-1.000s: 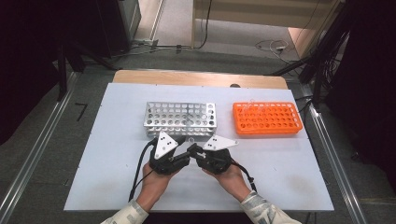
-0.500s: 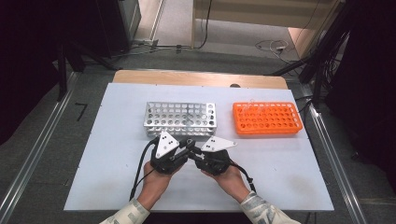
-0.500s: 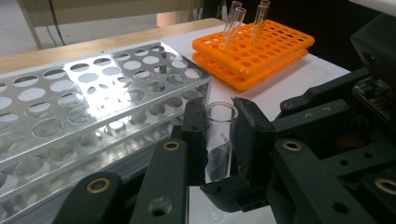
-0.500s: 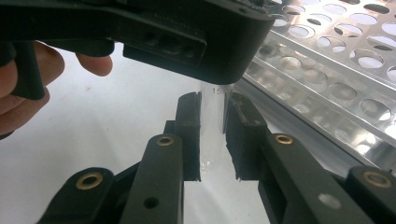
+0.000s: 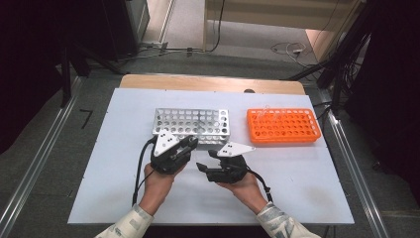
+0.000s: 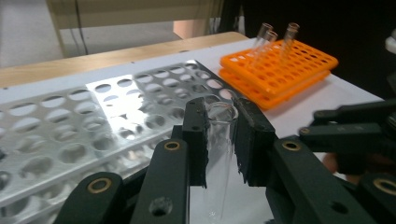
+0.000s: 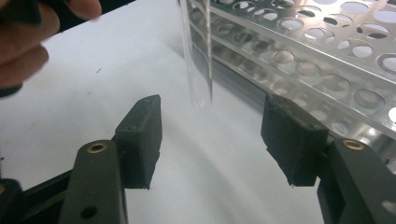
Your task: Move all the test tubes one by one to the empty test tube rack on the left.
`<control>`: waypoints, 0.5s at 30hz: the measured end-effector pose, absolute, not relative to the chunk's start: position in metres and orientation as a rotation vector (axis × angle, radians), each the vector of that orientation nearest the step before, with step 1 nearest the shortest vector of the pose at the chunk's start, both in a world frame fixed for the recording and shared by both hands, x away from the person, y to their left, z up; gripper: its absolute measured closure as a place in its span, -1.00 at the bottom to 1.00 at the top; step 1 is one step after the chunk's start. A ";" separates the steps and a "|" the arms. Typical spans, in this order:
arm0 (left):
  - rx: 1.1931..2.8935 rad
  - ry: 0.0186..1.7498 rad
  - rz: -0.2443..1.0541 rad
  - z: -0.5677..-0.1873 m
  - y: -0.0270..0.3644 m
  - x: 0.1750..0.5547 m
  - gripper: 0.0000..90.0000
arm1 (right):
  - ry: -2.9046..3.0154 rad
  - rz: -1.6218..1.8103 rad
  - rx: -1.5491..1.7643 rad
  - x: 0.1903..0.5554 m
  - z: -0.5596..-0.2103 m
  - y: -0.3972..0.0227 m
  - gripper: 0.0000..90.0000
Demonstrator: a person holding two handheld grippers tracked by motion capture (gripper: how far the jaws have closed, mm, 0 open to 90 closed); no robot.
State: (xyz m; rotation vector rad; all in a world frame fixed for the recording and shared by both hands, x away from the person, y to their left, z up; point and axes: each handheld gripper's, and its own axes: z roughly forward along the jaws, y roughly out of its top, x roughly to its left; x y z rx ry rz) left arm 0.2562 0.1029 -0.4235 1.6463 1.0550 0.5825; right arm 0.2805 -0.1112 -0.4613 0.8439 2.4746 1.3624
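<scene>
White tabletop (image 5: 109, 163) on a wooden bench, bordered by dark floor and metal rails, seen from above with the person's forearms entering at the near edge. At centre-left, the left gripper (image 5: 190, 143) points toward the near long side of the metal rack (image 5: 190, 124), a silver perforated block lying flat on the table. In the left gripper view its two black jaws are pressed onto a clear glass test tube (image 6: 219, 140), pinching it just below the open rim; the tube stands roughly upright between the pads, its rim level with the rack's top plate and just in front of the rack's near edge. To the right, the right gripper (image 5: 205, 161) lies level, well clear of the rack, aimed toward the left gripper; its jaws have just been opening and now stand spread with nothing between the pads. In the right gripper view the tube's rounded lower end hangs above the table beyond those spread jaws. At far right, the orange rack (image 5: 283, 126) rests apart from the metal one, with three tubes (image 6: 275, 35) standing near one corner.
</scene>
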 end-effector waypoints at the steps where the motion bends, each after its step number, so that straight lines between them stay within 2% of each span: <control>1: 1.638 1.062 0.587 -0.422 0.106 0.258 0.67 | 2.474 1.358 0.847 0.281 -0.461 -0.112 -0.21; 15: 1.533 1.157 0.651 -0.405 0.144 0.271 0.67 | 2.471 1.342 0.852 0.282 -0.461 -0.115 -0.24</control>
